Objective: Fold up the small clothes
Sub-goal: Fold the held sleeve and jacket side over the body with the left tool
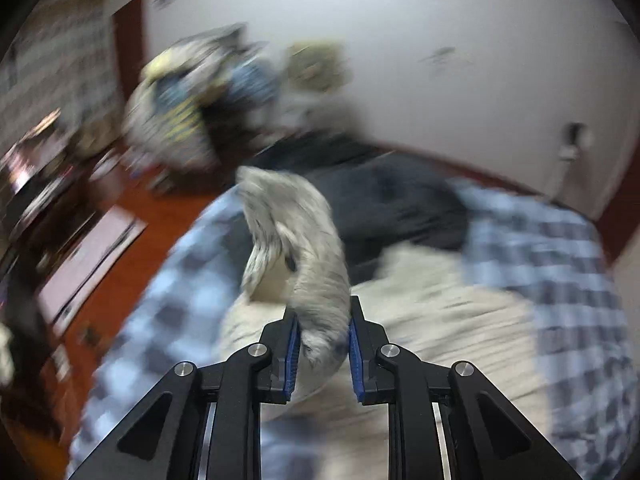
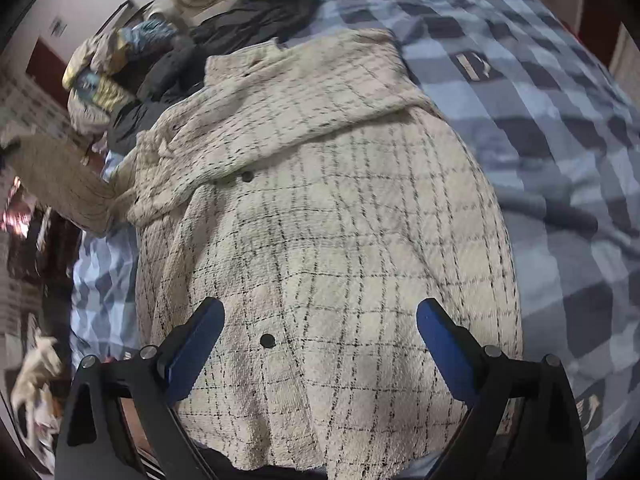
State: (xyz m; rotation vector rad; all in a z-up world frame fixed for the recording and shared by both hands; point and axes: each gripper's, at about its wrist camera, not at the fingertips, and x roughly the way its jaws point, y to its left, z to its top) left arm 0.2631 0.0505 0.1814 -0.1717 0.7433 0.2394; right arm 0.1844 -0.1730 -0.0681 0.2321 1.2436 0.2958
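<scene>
My left hand-held gripper [image 1: 322, 330] is clenched on a fold of the cream tweed garment [image 2: 320, 220]; I see the grey-white cloth pinched between its blue pads [image 1: 292, 344] and rising in a curled strip in front of the camera (this view is much blurred, so I cannot tell which part of the garment it is). My right hand-held gripper [image 2: 320, 344] is released, its two blue fingers [image 2: 196, 344] standing wide apart above the garment and touching nothing. The garment lies spread on the bed [image 2: 540, 120], which has a blue checked cover, and it fills the middle of the bed from the near edge toward the far edge. One sleeve [image 2: 304, 108] is folded across the chest, and two dark buttons [image 2: 267, 340] show on the front. At the far left corner of the bed lies a dark garment [image 2: 260, 12], and beside it a pile of mixed clothes [image 2: 104, 76]. Beyond the left edge I see the red-brown floor [image 1: 132, 280].
</scene>
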